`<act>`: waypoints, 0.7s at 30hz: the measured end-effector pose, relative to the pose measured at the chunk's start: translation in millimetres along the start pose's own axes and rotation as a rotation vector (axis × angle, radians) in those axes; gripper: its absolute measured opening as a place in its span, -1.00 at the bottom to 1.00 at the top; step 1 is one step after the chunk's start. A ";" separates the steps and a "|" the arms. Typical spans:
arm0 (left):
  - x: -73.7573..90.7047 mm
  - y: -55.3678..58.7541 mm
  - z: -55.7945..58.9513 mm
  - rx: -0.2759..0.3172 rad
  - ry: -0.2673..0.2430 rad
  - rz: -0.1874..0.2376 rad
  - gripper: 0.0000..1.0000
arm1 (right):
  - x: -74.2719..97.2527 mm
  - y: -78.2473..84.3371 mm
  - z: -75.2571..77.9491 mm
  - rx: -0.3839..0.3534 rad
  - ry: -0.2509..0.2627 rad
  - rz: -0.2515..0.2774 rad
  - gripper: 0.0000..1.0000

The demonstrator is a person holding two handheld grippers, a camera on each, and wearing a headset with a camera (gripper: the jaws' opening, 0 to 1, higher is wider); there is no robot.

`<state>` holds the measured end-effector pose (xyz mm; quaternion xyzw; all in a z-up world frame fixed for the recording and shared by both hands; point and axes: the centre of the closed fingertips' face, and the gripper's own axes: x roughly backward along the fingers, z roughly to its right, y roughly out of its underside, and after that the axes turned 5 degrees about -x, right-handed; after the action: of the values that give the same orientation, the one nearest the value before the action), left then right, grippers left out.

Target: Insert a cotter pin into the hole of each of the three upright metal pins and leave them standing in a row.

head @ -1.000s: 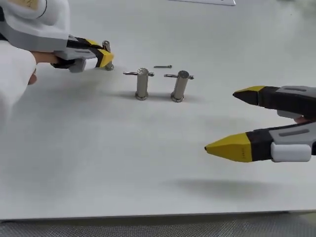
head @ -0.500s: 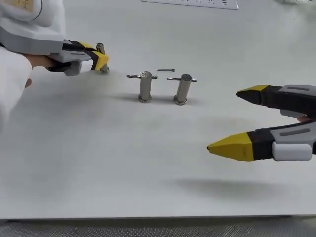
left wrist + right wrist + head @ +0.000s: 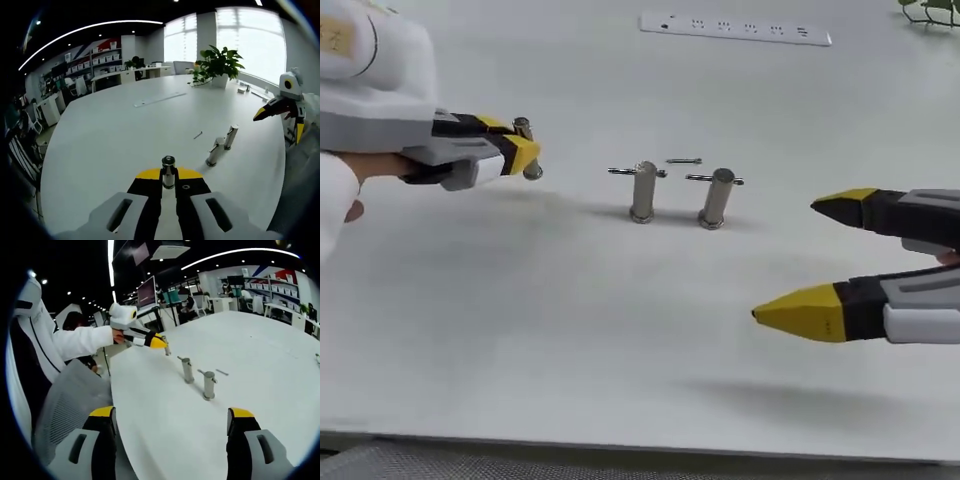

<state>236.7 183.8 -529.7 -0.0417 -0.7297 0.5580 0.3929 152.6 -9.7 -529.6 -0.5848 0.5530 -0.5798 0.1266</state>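
Observation:
My left gripper [image 3: 527, 152] [image 3: 168, 176] is shut on a bare upright metal pin [image 3: 524, 131] [image 3: 168, 170] at the left; I cannot tell whether its base touches the table. Two more metal pins [image 3: 642, 190] [image 3: 716, 197] stand side by side mid-table, each with a cotter pin through its top. In the right gripper view they are a near pin [image 3: 208, 384] and a far pin [image 3: 187, 370]. A loose cotter pin [image 3: 683, 161] [image 3: 198, 135] lies flat just behind them. My right gripper [image 3: 787, 260] [image 3: 171, 413] hovers open at the right, holding nothing.
A white power strip [image 3: 735, 28] lies along the far side of the table [image 3: 570, 330]. A potted plant [image 3: 218, 65] stands at the table's far end. The table's near edge runs along the bottom of the head view.
My left gripper has carried its held pin leftward, widening the gap to the two standing pins. The right gripper stays open in about the same place. The head camera has tilted.

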 end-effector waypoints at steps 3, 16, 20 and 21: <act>5.9 -0.2 11.3 -0.010 0.006 0.002 -0.89 | 0.1 0.2 -2.8 0.006 -0.004 0.003 0.80; 2.5 2.0 48.2 -0.028 0.082 -0.005 -0.89 | 7.0 1.0 -5.7 0.010 0.011 0.021 0.79; 0.2 3.9 59.0 -0.035 0.102 -0.012 -0.89 | 8.3 1.6 -6.4 0.009 0.015 0.027 0.79; -1.3 4.6 62.4 -0.032 0.106 -0.016 -0.89 | 8.5 1.8 -6.5 0.009 0.017 0.028 0.79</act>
<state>197.2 136.1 -538.6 -0.0718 -0.7171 0.5401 0.4348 144.0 -13.8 -524.5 -0.5717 0.5595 -0.5853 0.1325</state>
